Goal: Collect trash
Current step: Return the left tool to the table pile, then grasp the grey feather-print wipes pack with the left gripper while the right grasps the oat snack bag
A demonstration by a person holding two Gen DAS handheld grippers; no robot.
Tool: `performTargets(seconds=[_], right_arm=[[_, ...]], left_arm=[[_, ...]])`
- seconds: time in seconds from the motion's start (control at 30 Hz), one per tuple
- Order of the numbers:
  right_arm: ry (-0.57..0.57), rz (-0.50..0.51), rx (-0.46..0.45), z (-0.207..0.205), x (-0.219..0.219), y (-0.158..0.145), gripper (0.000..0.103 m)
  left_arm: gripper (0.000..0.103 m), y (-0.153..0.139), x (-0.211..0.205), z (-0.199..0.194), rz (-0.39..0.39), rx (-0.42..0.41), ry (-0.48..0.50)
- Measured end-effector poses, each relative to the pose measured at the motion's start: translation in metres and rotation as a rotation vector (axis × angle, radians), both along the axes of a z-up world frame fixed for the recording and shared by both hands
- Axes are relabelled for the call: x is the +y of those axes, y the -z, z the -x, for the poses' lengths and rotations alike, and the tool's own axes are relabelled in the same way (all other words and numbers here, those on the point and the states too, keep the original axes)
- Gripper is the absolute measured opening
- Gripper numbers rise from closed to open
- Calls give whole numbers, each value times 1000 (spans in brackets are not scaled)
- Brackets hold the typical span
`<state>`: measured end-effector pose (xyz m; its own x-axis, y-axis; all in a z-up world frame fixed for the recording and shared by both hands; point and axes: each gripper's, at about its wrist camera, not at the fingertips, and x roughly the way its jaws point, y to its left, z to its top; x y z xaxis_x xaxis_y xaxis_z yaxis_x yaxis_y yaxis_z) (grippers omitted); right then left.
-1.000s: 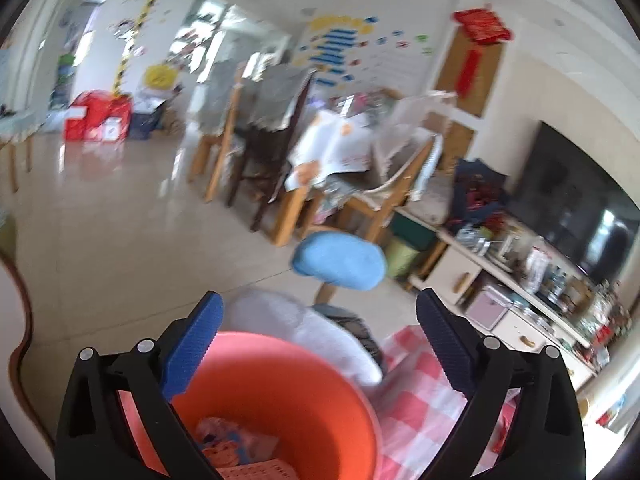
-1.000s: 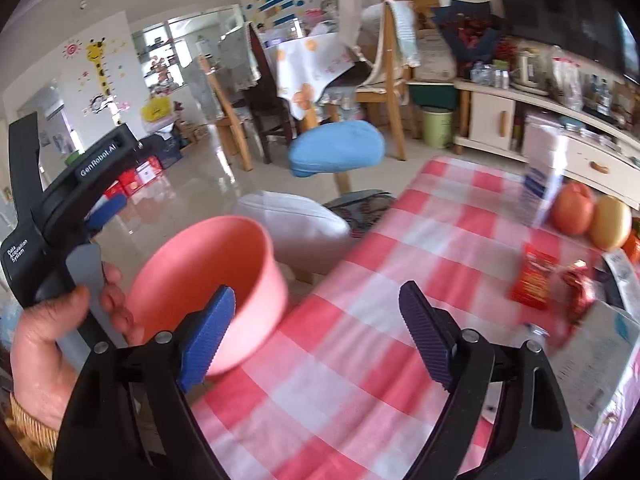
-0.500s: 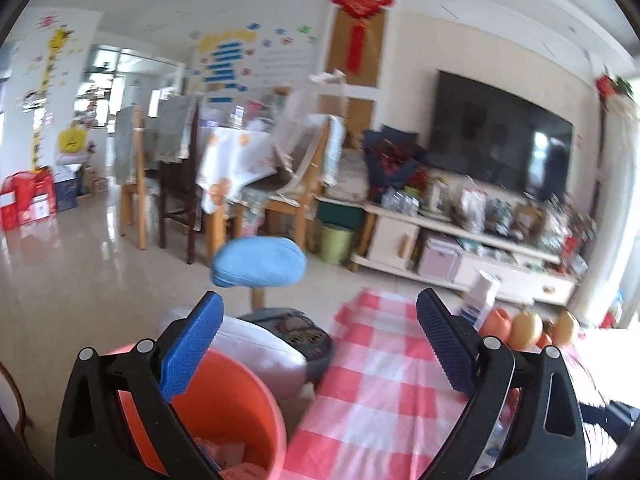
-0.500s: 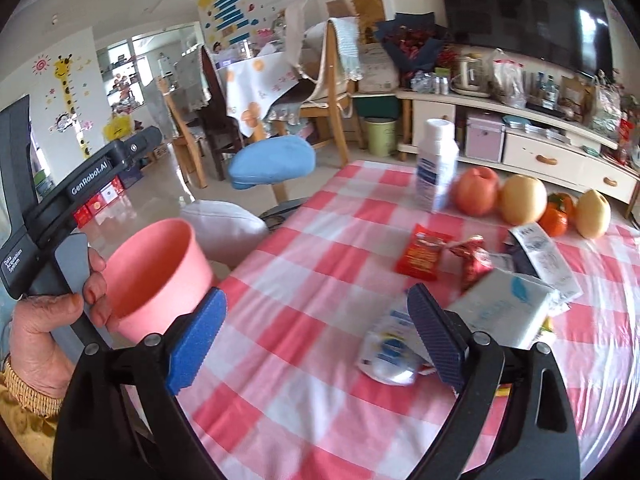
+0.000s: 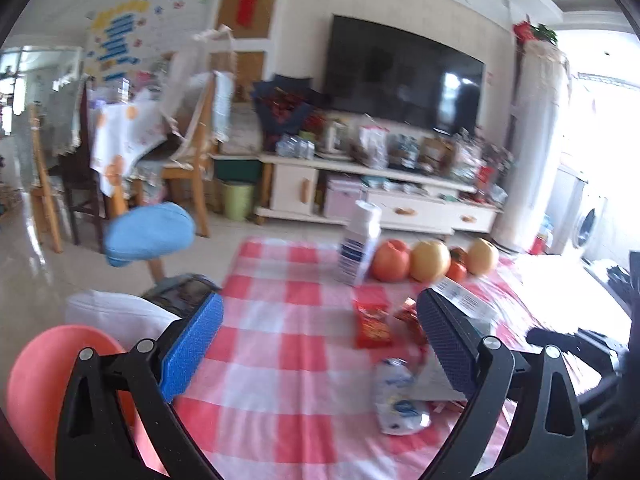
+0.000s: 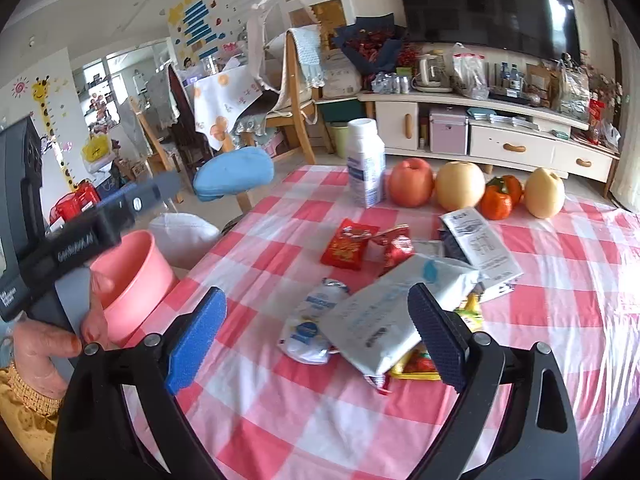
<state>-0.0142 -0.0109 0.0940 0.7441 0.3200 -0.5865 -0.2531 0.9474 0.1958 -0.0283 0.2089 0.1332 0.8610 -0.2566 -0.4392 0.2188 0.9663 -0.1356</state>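
Trash lies in a heap on the red-and-white checked tablecloth [image 6: 560, 280]: a red packet [image 6: 350, 244], a crumpled red wrapper [image 6: 394, 246], a white-and-blue wrapper [image 6: 310, 324], a large white pouch [image 6: 392, 312], a printed leaflet [image 6: 480, 248] and a yellow wrapper [image 6: 472, 308]. My right gripper [image 6: 316, 300] hovers open above the pouch and the white-and-blue wrapper, its pads touching nothing. A pink bin [image 6: 132, 276] stands off the table's left edge. My left gripper [image 5: 320, 300] is open and empty, with the bin [image 5: 48, 360] at its lower left and the red packet [image 5: 372, 326] ahead.
A white bottle [image 6: 366, 164], an apple [image 6: 412, 182], two pears and an orange stand in a row at the table's far edge. Beyond the left edge are a blue-cushioned stool [image 6: 234, 174] and a white cushion [image 6: 184, 236]. A hand [image 6: 48, 344] holds the left gripper's handle beside the bin.
Both views have swung right, from the pink bin onto the table and its heap of trash. The bin has slid to the left edge of each view. The right jaws stand slightly wider.
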Motion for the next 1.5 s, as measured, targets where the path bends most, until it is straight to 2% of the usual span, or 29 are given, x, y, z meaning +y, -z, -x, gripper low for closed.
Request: performTargets(seconds=[0.4,0.6,0.83,1.07,1.4,1.5], right_arm=[[97,-24,7,-3,-63,6,96],[157,-49,28,-10,-104,10,96],[231,-90,95,-31,-149,28,96],[254,-119,178,-64,-172,56,96],[172,-59,219,-101,-155,74,96],[170,-117,250,-101,-161,78,96]], left_arm=[[96,18,-66,-5,1,106,248],[96,33,-100,-13,16,195,381],[96,58,-134,-30,27,311,491],[96,79,-150,-52,-22,392,474],[96,96,-164,-66,-54,443,478],[96,98,-163,-70,-50,446,470]])
